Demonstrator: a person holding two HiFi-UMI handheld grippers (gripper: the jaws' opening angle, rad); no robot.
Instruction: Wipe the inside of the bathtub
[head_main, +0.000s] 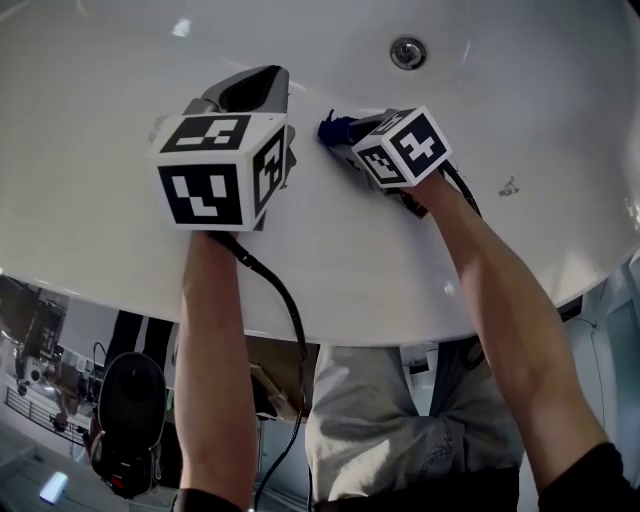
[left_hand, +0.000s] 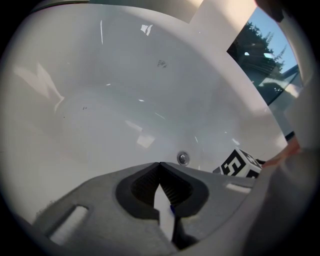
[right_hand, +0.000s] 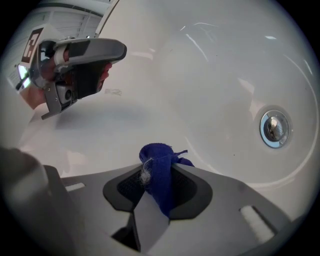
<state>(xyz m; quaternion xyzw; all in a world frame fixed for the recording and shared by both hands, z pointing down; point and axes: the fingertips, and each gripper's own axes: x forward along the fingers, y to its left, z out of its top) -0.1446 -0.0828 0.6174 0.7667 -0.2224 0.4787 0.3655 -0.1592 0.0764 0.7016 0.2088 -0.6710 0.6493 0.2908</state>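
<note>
The blue cloth (right_hand: 159, 172) is bunched into a wad and pinched in the right gripper (right_hand: 158, 162). The jaws are clamped on its middle, so a tuft sticks out past the tips toward the white bathtub (head_main: 110, 70). In the head view that gripper sits inside the tub, with the drain (head_main: 407, 52) at about 1 o'clock from it and the left gripper (head_main: 250, 92) at 9 o'clock, just beside it. The left gripper's jaws are together at the tips with nothing between them. Whether the tuft touches the tub surface I cannot tell. The cloth looks soft, light and limp, so it likely folds and drags under pressure. Only the protruding tuft can rub, and a hold nearer one edge would probably leave more fabric free to wipe. The tub's glossy surface looks hard and slick, so the cloth should slide easily, though the hard jaw tips could scrape it if pressed too flat
</note>
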